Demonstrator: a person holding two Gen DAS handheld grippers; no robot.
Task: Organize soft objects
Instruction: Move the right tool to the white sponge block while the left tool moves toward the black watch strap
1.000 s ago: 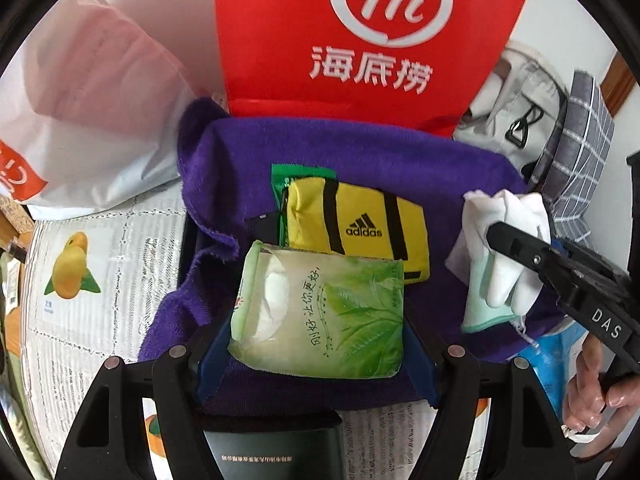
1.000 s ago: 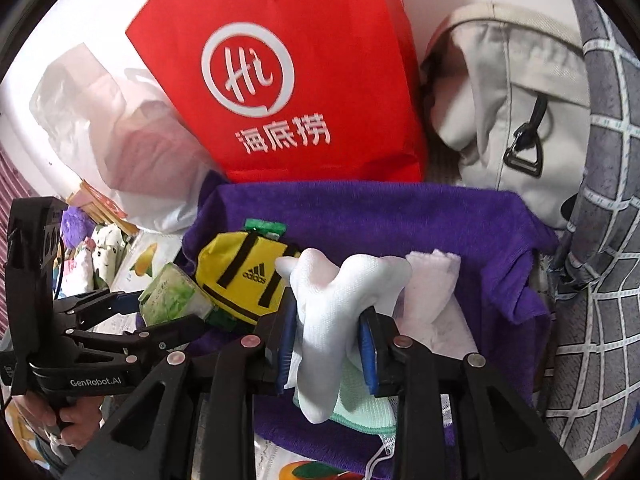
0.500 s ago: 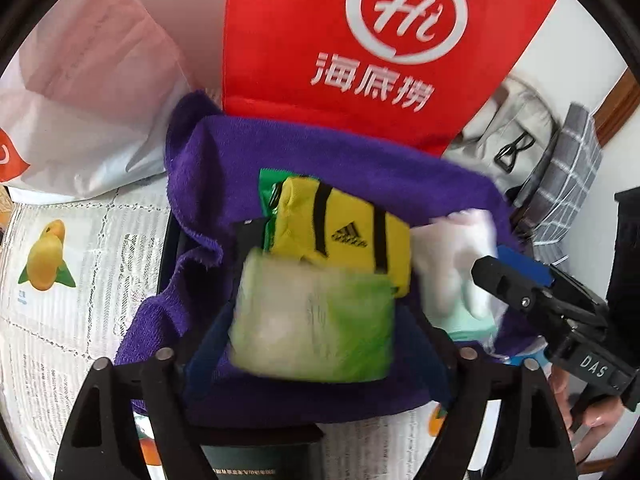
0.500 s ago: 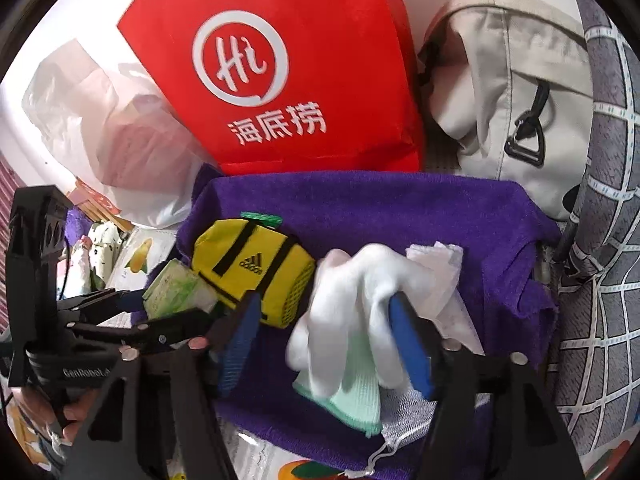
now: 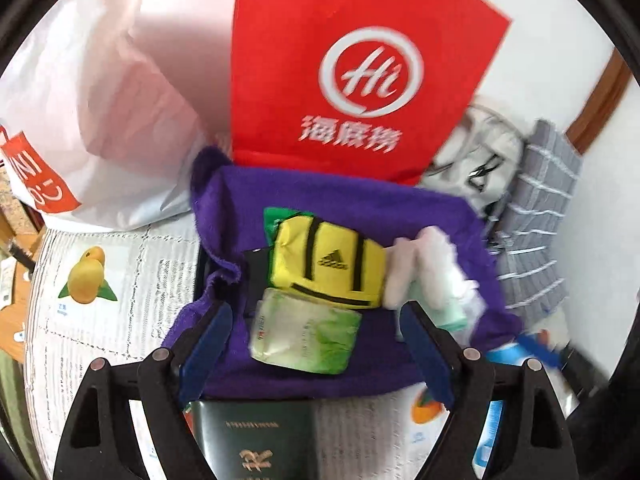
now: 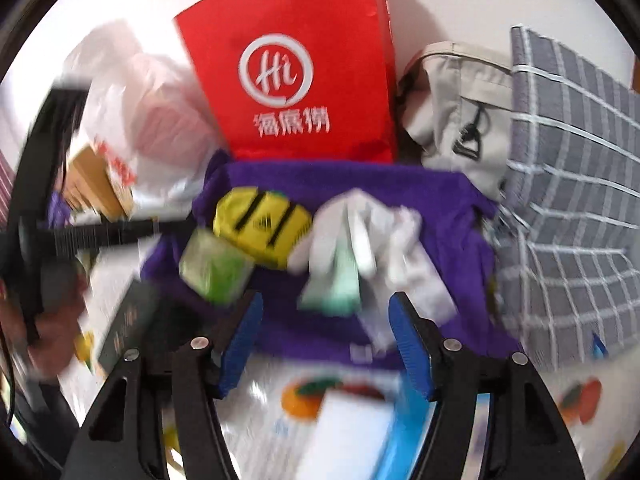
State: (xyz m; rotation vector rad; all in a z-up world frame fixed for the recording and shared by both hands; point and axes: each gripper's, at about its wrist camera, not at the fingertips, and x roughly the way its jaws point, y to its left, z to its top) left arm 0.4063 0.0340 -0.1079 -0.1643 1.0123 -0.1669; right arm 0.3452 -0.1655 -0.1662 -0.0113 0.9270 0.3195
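Note:
A purple towel point(image 5: 360, 196) point(image 6: 360, 184) lies spread on the table. On it lie a green tissue pack point(image 5: 306, 336) point(image 6: 214, 270), a yellow Adidas pouch point(image 5: 328, 266) point(image 6: 262, 224) and a pile of white and mint cloths point(image 5: 432, 272) point(image 6: 360, 252). My left gripper point(image 5: 316, 344) is open, its jaws apart on either side of the tissue pack, pulled back from it. My right gripper point(image 6: 326, 340) is open and empty, just in front of the white cloths. The right wrist view is blurred by motion.
A red paper bag point(image 5: 352, 68) point(image 6: 296, 76) stands behind the towel, with a white plastic bag point(image 5: 100, 112) on its left and a beige bag point(image 6: 460, 108) and grey checked cloth point(image 6: 568, 200) on its right. A dark green booklet point(image 5: 252, 436) lies near the front edge.
My left gripper has opened, let go of the tissue pack and drawn back. My right gripper has opened, released the white cloths onto the towel and drawn back.

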